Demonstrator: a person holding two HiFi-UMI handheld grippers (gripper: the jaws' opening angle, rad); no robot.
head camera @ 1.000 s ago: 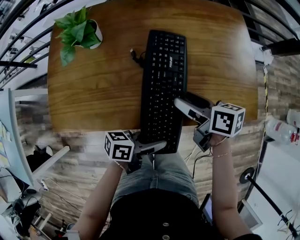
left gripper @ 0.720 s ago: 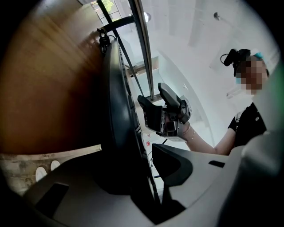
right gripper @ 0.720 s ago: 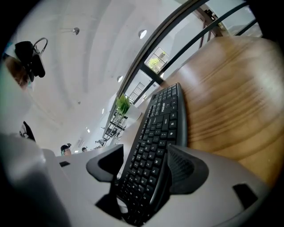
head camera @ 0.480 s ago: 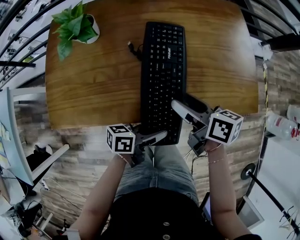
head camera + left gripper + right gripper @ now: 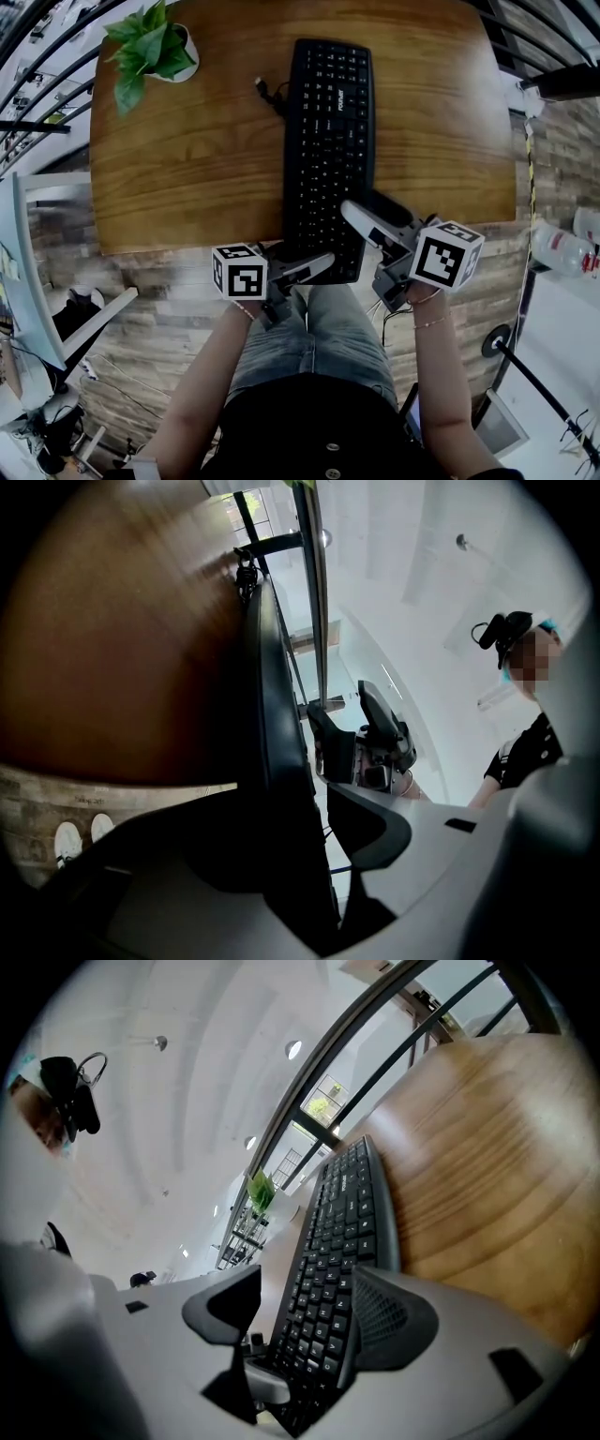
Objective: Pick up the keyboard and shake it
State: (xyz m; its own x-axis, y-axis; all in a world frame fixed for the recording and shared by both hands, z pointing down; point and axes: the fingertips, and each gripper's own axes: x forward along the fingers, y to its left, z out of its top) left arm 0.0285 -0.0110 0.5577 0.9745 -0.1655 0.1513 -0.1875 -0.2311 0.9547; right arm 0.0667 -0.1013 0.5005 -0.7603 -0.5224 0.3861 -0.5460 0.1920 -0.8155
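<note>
Start at the far left: the potted plant (image 5: pixel 150 47) stands on the back corner of the table (image 5: pixel 187 169), well apart from the keyboard. A wide sideways shake could reach it and tip it, so keep the motion short.

Your left hand-held gripper (image 5: pixel 319 264) sits at the near end of the keyboard (image 5: pixel 328 141), where that end overhangs the table's front edge. Its jaws have just been opening. The left gripper view shows the keyboard's edge standing between them, with a sliver of light beside the inner pad. I read that hand-held gripper as released, not clenched. If you lift now, the board will slide out or pivot on that side.

The keyboard itself lies flat on the table, keys up, with its long side running away from you. Both tools are down at the near end, so the far end will be a long unsupported lever. I judge that it will droop and twist in the pads once it is raised. Its cable (image 5: pixel 270 105) lies coiled just beside the far left corner. It could drag or catch during the shake and pull the board loose.

Your right hand-held gripper (image 5: pixel 366 208) reaches in over the near right edge. In the right gripper view its jaws straddle the keyboard. One pad is against the edge, but the other stands clear of the keys, so it is released too. If it closes on keycaps and not on the frame, it may press keys or slip.
</note>
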